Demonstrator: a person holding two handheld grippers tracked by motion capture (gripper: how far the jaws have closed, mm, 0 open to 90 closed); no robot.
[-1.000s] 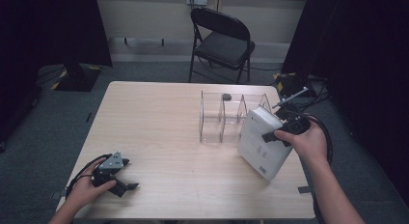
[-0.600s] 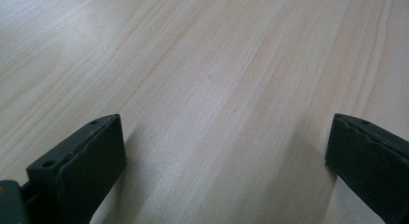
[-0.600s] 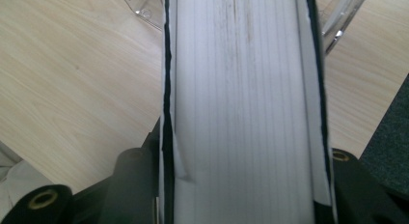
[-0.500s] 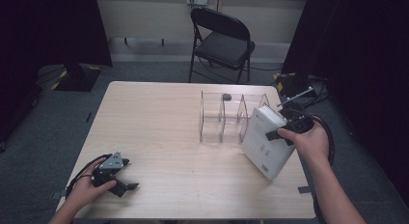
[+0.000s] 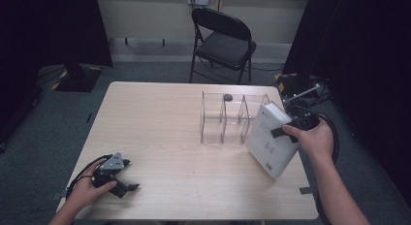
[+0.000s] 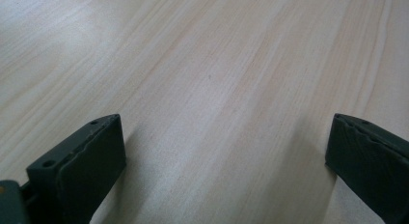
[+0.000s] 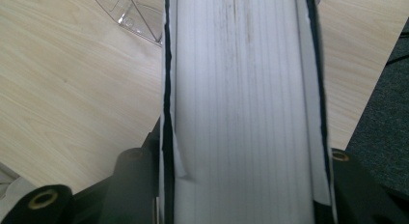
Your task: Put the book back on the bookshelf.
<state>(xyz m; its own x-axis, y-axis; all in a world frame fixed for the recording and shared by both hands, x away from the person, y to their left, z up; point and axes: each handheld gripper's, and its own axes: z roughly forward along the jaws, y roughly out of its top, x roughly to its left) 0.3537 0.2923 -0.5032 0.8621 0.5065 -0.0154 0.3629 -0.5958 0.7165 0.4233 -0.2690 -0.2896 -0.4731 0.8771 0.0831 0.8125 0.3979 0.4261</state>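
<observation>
Left claw (image 5: 127, 179): rests low on the bench (image 5: 160, 133) at its near left corner, held by the person's left hand (image 5: 89, 188). In the left gripper view its jaws stand wide apart, with bare wood grain between them and nothing gripped.

Right claw (image 5: 285, 130): held by the right hand (image 5: 312, 137) at the near right side of the bench. It is clamped on a thick white book (image 5: 271, 137). In the right gripper view the book's page edge (image 7: 241, 89) runs straight up between the two jaws, one cover pressed against each. From the high view the book hangs tilted, its lower corner toward the bench edge; whether that corner touches the wood cannot be told.

Just beyond the right claw, beside the book's upper edge, stands a clear divided rack (image 5: 228, 118). A small dark object (image 5: 227, 96) sits at the rack's far rim.

Well beyond the bench, a black folding chair (image 5: 223, 40) stands on the floor.
</observation>
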